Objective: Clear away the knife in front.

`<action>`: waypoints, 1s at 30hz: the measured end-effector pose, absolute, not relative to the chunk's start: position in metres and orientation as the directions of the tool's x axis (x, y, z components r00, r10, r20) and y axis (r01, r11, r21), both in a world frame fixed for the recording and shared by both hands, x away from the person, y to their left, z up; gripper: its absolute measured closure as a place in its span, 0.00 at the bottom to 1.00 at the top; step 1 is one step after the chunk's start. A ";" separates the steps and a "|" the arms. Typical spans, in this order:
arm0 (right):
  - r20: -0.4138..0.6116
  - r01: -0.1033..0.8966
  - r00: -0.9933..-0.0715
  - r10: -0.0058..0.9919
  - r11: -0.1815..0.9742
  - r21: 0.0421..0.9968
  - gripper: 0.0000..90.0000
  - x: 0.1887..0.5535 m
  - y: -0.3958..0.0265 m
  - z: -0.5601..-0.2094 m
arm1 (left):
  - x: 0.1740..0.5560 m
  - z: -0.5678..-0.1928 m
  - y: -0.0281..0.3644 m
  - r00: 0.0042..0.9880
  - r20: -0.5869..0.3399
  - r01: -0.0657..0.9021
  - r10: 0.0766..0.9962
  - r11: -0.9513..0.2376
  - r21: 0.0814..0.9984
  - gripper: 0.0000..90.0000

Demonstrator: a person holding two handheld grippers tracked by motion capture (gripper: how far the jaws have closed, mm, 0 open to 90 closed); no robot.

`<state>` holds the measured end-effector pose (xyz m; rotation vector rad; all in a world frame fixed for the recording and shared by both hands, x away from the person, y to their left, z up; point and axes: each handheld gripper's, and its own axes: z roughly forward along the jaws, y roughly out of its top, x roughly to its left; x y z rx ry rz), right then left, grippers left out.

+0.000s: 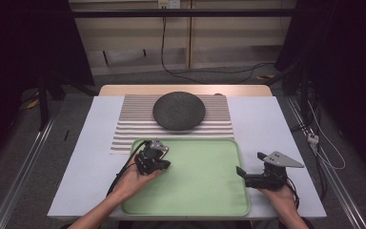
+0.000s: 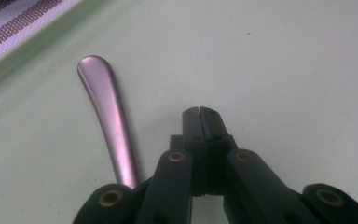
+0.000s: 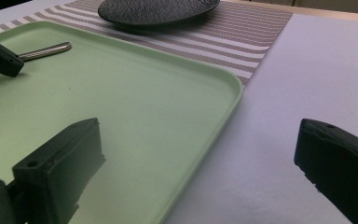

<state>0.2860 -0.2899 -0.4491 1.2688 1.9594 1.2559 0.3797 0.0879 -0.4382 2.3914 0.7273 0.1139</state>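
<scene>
Beside the closed left tool (image 2: 199, 112), its own view reveals a metal handle (image 2: 109, 116).

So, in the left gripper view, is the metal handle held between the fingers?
No: the fingers are shut together with nothing between them, and the metal handle lies beside them on the green tray.

Dark round plate (image 1: 178, 110) at twelve o'clock, on striped placemat (image 1: 128, 125), far half of white table cover (image 1: 276, 129). Wooden table edge (image 1: 124, 89) beyond the mat. Black cable (image 1: 181, 72) across grey floor farther back. Metal rail (image 1: 24, 171) at nine o'clock.
</scene>
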 end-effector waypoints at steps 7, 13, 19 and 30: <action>0.078 0.442 -0.451 0.889 0.146 0.885 0.01 0.286 -0.290 -0.449 | 0.380 -0.437 0.089 0.851 -0.058 0.449 0.521 -0.668 0.593 1.00; 0.079 0.442 -0.450 0.889 0.145 0.885 0.01 0.286 -0.290 -0.449 | 0.382 -0.436 0.093 0.838 -0.026 0.453 0.545 -0.669 0.589 1.00; 0.079 0.444 -0.449 0.890 0.146 0.884 0.01 0.286 -0.290 -0.449 | 0.384 -0.436 0.100 0.827 -0.018 0.462 0.561 -0.662 0.590 1.00; 0.079 0.444 -0.452 0.889 0.147 0.884 0.01 0.286 -0.290 -0.449 | 0.387 -0.436 0.105 0.801 -0.008 0.491 0.598 -0.650 0.580 1.00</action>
